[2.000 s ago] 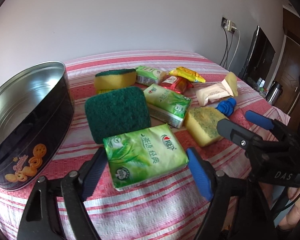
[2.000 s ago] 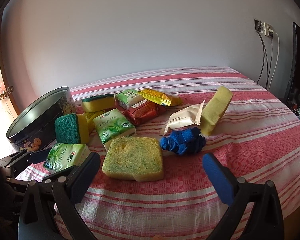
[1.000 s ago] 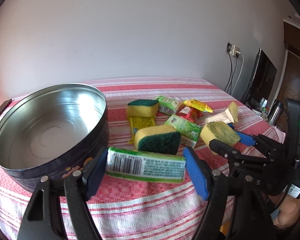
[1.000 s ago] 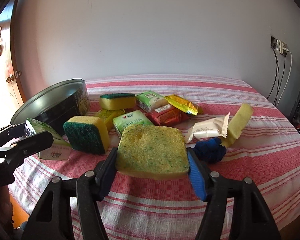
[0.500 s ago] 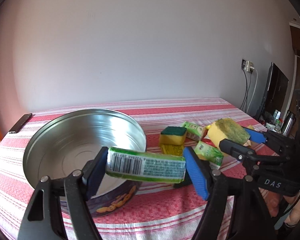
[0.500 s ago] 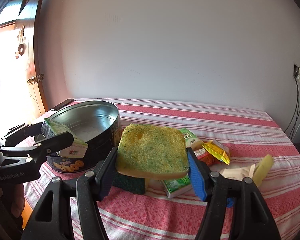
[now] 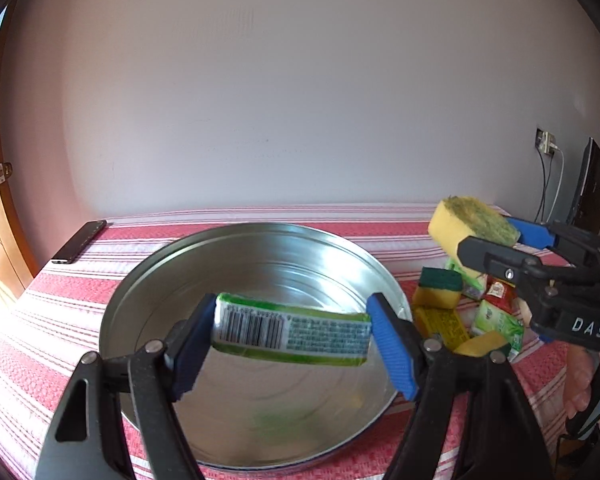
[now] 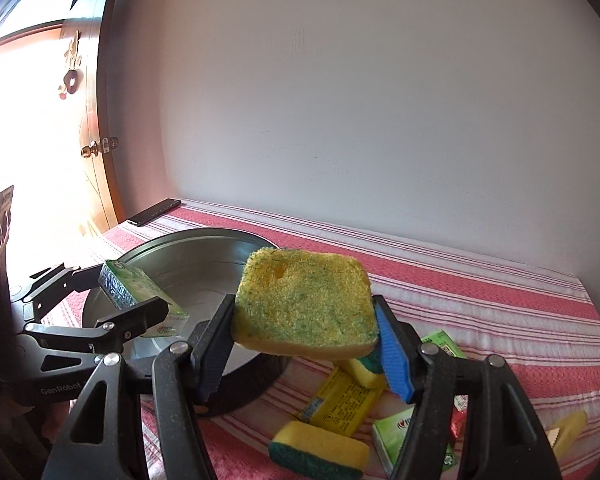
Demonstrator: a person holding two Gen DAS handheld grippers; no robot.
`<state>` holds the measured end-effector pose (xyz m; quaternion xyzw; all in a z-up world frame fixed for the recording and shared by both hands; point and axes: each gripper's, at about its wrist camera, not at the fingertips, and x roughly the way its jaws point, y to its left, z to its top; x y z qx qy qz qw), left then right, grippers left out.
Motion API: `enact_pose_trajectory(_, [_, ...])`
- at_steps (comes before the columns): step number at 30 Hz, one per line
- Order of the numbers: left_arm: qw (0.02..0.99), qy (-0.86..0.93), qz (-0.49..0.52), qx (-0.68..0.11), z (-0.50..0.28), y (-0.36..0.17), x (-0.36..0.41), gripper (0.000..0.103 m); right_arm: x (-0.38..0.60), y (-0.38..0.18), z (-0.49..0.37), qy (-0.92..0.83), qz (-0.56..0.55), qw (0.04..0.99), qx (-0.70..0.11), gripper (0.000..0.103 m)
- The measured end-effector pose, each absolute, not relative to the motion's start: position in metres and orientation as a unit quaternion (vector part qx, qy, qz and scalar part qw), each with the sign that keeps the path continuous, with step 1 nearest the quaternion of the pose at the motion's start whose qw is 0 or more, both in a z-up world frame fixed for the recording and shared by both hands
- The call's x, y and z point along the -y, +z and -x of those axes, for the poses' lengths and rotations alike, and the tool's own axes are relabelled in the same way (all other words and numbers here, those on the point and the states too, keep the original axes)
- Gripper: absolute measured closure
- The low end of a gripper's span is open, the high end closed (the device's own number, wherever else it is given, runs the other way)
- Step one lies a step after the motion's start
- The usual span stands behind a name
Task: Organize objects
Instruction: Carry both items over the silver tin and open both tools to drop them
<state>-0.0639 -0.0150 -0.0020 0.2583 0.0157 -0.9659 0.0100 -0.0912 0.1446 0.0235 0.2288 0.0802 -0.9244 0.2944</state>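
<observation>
Left wrist view: the left gripper (image 7: 292, 336) clamps a green tissue pack (image 7: 292, 334) by its two ends, barcode face toward the camera, hanging above the open round tin (image 7: 148, 280) on the striped tablecloth (image 7: 60, 304). At the right of this view the right gripper (image 7: 496, 240) grips a worn yellow sponge (image 7: 474, 220), raised near the tin's right rim but not yet over it. The right wrist view shows the same sponge (image 8: 304, 304) pinched across its width between the two blue pads, with the tin's rim (image 8: 188, 240) behind and to the left, and the other sponges and packets (image 8: 340, 400) lying on the cloth below. A dark phone (image 8: 154, 212) lies at the far left edge of the table.

Likely failures, as judged from this arrangement:
- Both grippers converge on one tin; their black frames could collide if they enter together.
- The soft sponge is squeezed, so it may spring sideways on release and land on the rim or the cloth.
- The pack, held only at its ends, could sag or slip out early.
- A low carry may strike the tin's wall and shift it.
</observation>
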Motion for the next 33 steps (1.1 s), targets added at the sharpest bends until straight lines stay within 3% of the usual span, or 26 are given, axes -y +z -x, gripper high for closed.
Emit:
enact_pose_trajectory(20, [0.066,-0.953,-0.295,-0.022,0.099,-0.025,0.08,0.027,-0.042,-0.003,0.136,-0.895,-0.273,0.325,-0.135,0.036])
enact_pose_trajectory(33, [0.079,-0.946,-0.315,-0.02,0.115,-0.032,0.101,0.027,-0.033,-0.017,0.15,-0.887,-0.297,0.32,-0.148,0.036])
